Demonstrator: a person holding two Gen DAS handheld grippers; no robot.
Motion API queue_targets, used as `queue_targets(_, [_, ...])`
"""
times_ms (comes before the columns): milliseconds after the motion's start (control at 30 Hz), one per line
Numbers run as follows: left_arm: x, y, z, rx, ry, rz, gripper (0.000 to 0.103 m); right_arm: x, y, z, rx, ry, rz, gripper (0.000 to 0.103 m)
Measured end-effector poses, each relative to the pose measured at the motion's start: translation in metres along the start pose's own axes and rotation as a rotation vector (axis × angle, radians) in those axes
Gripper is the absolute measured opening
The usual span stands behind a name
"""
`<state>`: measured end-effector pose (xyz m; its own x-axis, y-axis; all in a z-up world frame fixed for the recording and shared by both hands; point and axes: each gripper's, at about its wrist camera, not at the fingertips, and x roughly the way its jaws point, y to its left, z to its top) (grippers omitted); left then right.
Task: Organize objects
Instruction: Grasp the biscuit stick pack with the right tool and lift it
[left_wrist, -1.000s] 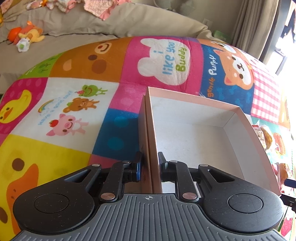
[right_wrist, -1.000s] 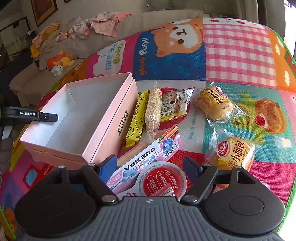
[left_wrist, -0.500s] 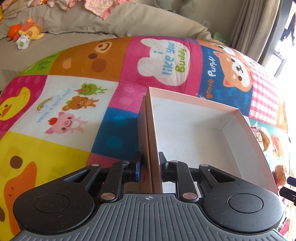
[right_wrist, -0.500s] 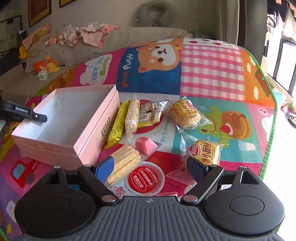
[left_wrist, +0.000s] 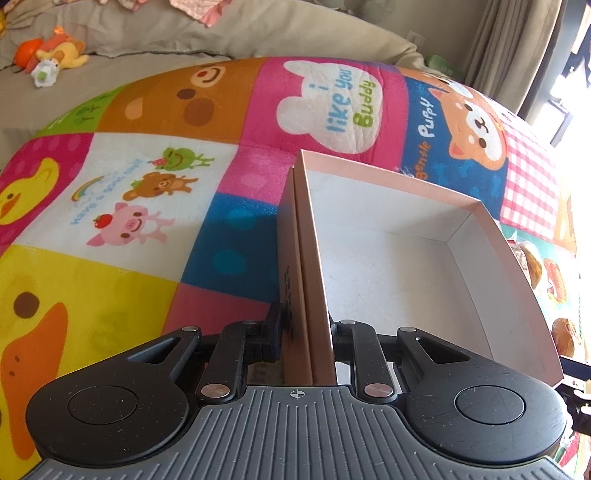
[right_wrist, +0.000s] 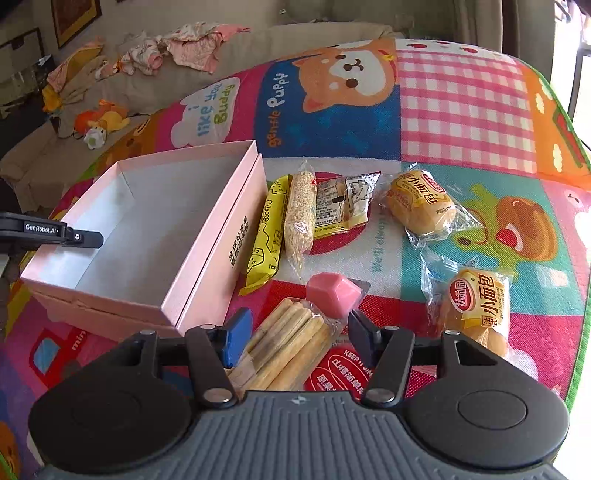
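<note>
An empty pink box (right_wrist: 147, 229) lies open on the play mat. My left gripper (left_wrist: 306, 328) is shut on the box wall (left_wrist: 310, 277); it shows from the side in the right wrist view (right_wrist: 85, 236). My right gripper (right_wrist: 295, 328) is open above a clear pack of biscuit sticks (right_wrist: 288, 347). Nearby lie a pink jelly (right_wrist: 332, 293), a red-lidded cup (right_wrist: 343, 369), a yellow bar (right_wrist: 267, 236), a sesame stick (right_wrist: 301, 218), a clear-wrapped snack (right_wrist: 341, 205) and two small bread packs (right_wrist: 419, 206) (right_wrist: 476, 310).
The colourful cartoon mat (left_wrist: 147, 184) covers the floor. A beige sofa (right_wrist: 258, 48) with clothes and a plush toy (right_wrist: 99, 122) runs along the back. Curtains and a bright window (left_wrist: 569, 74) are at the right.
My right gripper pulled back and rose, then came down over the biscuit stick pack. My left gripper stayed clamped on the box wall.
</note>
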<state>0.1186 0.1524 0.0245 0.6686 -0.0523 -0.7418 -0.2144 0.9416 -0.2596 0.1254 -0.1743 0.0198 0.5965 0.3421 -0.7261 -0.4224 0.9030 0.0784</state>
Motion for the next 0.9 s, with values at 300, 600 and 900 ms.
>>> queue_targets(300, [0.0, -0.003, 0.0, -0.015, 0.001, 0.02, 0.02, -0.03, 0.017, -0.028, -0.138, 0.001, -0.076, 0.055])
queue_targets(600, [0.001, -0.009, 0.002, 0.009, 0.019, 0.055, 0.018, -0.027, 0.042, -0.033, -0.246, 0.061, -0.092, 0.032])
queue_targets(900, [0.0, -0.009, 0.0, 0.006, 0.015, 0.049, 0.018, -0.096, 0.041, -0.057, -0.109, 0.113, 0.077, 0.031])
